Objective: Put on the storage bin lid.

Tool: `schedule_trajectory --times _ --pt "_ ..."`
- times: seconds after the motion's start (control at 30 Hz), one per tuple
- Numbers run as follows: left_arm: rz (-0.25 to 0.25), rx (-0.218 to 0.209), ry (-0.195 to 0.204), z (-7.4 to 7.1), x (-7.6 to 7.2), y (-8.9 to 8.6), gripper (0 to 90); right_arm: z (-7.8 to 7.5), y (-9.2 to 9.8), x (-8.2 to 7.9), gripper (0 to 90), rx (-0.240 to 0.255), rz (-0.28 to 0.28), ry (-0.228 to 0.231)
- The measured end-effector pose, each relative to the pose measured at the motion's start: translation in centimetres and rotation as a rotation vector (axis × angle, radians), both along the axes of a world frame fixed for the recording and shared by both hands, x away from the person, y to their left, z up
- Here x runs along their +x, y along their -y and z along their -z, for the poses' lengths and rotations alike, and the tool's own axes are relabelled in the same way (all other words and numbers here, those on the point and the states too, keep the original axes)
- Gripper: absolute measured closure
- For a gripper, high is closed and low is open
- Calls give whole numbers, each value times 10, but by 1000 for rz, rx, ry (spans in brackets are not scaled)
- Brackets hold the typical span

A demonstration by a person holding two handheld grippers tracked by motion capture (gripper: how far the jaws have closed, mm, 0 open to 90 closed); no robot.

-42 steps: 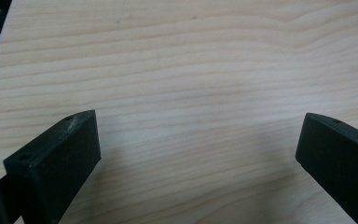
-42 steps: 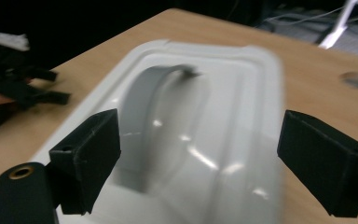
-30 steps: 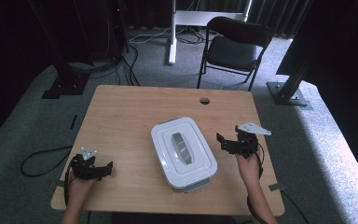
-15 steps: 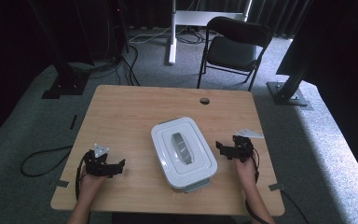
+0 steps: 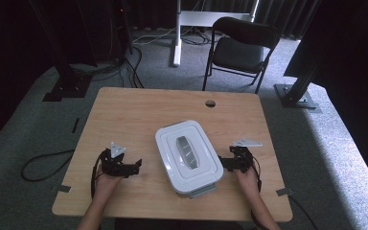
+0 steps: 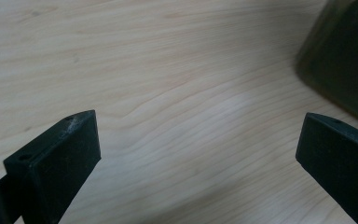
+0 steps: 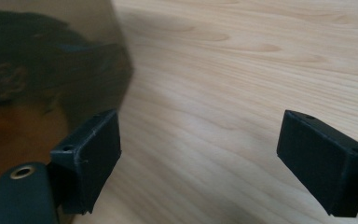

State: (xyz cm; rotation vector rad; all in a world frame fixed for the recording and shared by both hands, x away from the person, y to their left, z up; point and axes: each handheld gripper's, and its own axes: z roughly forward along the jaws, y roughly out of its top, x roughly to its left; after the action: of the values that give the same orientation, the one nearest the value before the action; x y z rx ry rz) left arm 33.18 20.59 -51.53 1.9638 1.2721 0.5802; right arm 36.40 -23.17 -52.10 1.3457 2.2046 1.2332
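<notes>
A white box [image 5: 188, 156] with a lid sits near the middle of the wooden surface [image 5: 139, 110], a bit closer to the person's edge. It has a grey handle [image 5: 184, 151] on top of the lid and a little grey clip [image 5: 202, 192] sticking out at the box's near end.

The left tool [image 5: 133, 166] is to the left of the box, a little way off, pointing at it. Its jaws stand wide apart with nothing between them — just bare wood, and a dark corner of the box [image 6: 342, 60] far up in the left gripper view. The right tool [image 5: 222, 163] is right beside the box's right side. Its jaws are wide open too and hold nothing, but one jaw sits close against the box wall [image 7: 46, 79].

The box looks like hard, smooth plastic. I think it is stiff and will not squash, but the shiny sides could slip. It is wide, so one tool alone may tip it. Best to take it from both long sides at once, low on the walls or under the rim — or grab the handle on the lid if only the lid should come off. I cannot tell how heavy it is.
</notes>
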Motion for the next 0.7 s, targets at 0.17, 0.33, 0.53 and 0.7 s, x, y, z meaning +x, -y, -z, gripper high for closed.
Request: schedule_trajectory --times 0.17,0.33,0.53,0.7 --pt "57 10 -3 -3 4 19 3 -1 -4 -4 129 9 -61 3" --pt "94 14 -1 -5 5 32 2 -2 -13 -9 147 16 -121 2" --pt "123 19 -5 -6 4 38 3 1 -14 -12 161 52 -151 -13" --pt "124 37 -4 -4 6 37 2 3 -23 -17 161 62 -243 -31"
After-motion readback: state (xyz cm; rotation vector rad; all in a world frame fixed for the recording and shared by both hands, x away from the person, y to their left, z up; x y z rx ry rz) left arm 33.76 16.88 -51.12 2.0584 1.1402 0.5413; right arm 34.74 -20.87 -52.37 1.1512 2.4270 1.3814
